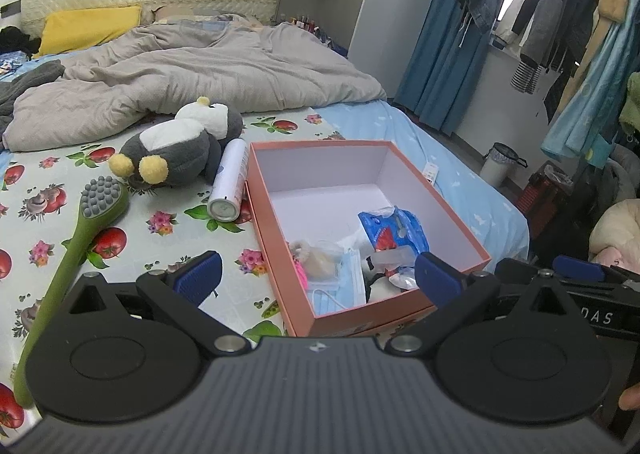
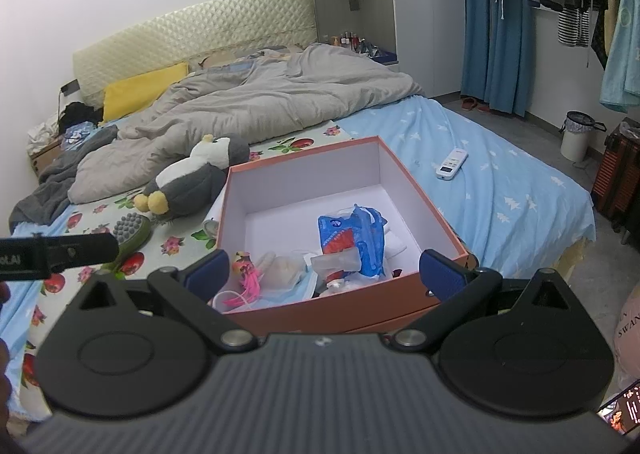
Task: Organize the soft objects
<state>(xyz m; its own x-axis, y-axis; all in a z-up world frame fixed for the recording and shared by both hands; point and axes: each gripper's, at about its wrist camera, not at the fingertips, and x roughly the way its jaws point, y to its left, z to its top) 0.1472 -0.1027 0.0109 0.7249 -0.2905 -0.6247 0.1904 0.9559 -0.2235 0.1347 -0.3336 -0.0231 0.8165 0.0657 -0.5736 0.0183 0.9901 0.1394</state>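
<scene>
Plush penguin (image 1: 180, 149) beside box (image 1: 280, 238); mask, perhaps, inside.

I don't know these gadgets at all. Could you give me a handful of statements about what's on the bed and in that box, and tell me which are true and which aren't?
1. The plush penguin is lying inside the orange box. False: it lies on the bed beside the box, outside it.
2. A blue packet is in the box. True.
3. The left hand-held gripper is clamped on the green brush. False: its jaws are wide open and hold nothing; the brush lies on the bed.
4. A white spray can lies between the penguin and the box. True.
5. A white remote control lies on the blue sheet. True.
6. The right hand-held gripper is shut. False: it is open.
</scene>
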